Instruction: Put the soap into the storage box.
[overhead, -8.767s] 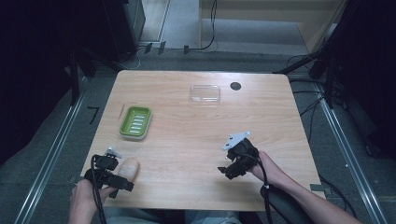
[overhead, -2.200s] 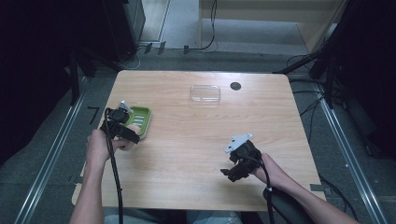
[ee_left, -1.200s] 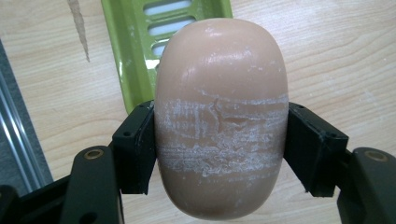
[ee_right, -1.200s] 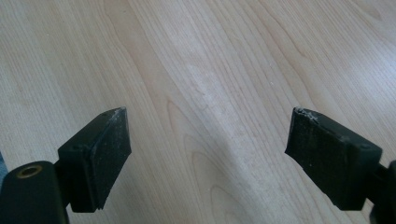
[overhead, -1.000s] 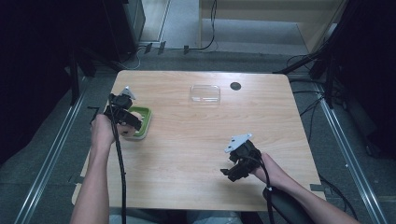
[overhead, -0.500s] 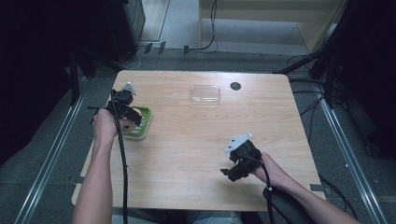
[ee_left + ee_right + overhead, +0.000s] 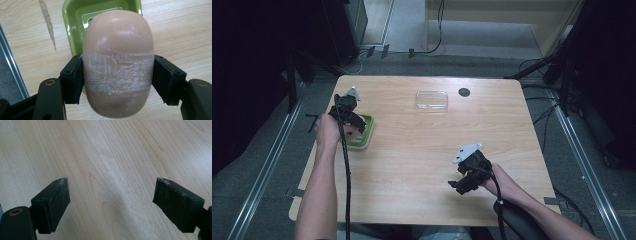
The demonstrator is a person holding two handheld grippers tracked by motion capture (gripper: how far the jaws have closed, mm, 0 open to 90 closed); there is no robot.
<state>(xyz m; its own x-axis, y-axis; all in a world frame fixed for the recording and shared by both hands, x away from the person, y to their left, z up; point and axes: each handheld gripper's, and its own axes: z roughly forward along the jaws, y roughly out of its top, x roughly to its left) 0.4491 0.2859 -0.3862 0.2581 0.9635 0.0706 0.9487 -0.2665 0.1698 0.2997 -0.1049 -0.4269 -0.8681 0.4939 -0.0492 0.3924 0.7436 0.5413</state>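
**One bar of soap held over its green dish, not yet set down**

One thing is in hand: a tan, oval bar of soap [image 7: 118,65], pinched across its middle by the left gripper [image 7: 117,77], whose two black jaws press on its scuffed, whitish sides. In the left gripper view the bar sits directly above the green soap dish [image 7: 72,32], whose rim and raised inner floor show past the top of the bar. As far as that view shows, the dish is empty. I cannot tell whether the bar touches the dish.

Judging from this, the carrying is done; lowering the bar in and letting go are left.

From the high view, the left gripper [image 7: 346,111] is over the dish [image 7: 367,131] near the table's [image 7: 422,150] left edge. A clear plastic lid or tray [image 7: 431,100] lies far back, apparently empty. The right gripper [image 7: 460,181] rests near the front, jaws spread wide over bare wood.
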